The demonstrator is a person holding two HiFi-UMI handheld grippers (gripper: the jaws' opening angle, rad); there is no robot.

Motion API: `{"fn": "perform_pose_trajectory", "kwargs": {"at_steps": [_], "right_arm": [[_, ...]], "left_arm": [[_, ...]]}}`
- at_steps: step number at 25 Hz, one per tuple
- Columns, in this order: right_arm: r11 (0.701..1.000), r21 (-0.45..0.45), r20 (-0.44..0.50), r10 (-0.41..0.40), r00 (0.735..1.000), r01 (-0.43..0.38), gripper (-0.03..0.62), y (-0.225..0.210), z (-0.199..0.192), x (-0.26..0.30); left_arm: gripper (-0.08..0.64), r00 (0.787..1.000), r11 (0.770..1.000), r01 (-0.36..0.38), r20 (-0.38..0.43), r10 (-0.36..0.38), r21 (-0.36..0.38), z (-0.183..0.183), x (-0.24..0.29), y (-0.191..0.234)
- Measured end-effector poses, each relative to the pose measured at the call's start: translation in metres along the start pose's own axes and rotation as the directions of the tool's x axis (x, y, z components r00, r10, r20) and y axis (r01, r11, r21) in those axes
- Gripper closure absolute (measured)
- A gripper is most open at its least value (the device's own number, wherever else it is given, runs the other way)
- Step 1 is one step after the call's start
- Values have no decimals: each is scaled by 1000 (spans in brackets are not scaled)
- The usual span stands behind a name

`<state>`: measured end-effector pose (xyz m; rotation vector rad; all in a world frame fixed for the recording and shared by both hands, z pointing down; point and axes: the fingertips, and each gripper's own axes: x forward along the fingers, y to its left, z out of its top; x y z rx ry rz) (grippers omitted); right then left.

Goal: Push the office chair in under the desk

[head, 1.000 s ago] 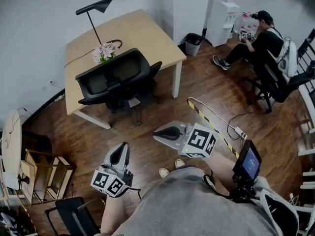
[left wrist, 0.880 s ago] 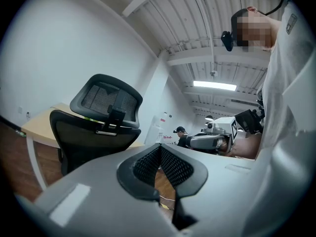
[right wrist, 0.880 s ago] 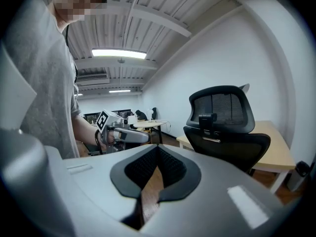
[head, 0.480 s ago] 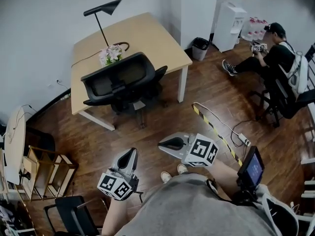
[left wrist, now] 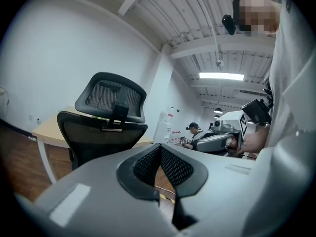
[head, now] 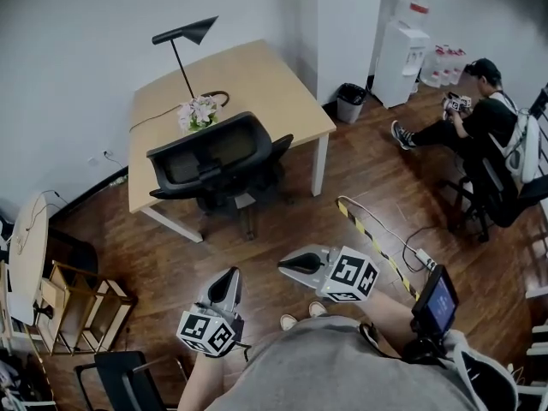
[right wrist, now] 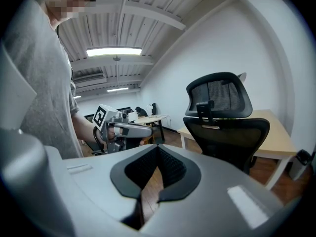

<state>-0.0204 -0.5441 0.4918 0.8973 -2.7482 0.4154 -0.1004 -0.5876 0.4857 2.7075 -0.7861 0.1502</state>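
Office chair (head: 214, 157) at desk (head: 257, 80), wood floor (head: 282, 221); left gripper (head: 231, 277), right gripper (head: 288, 265) closed, empty.

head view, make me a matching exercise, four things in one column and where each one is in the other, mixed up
1 office chair
2 lamp
3 waste bin
4 power strip

a standing on the desk
b at the desk's near side
c beside the white pillar
d by the striped floor tape

Pairs: 1-b, 2-a, 3-c, 4-d
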Motion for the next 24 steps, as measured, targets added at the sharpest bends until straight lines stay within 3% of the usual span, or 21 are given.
{"fn": "perform_pose_trajectory", "kwargs": {"at_steps": [24], "right_arm": [[1000,-29,33,8,999,-7,586,-11,11,-6]], "left_arm": [[558,997,997,-71,41,69,39,6,7,6]]}}
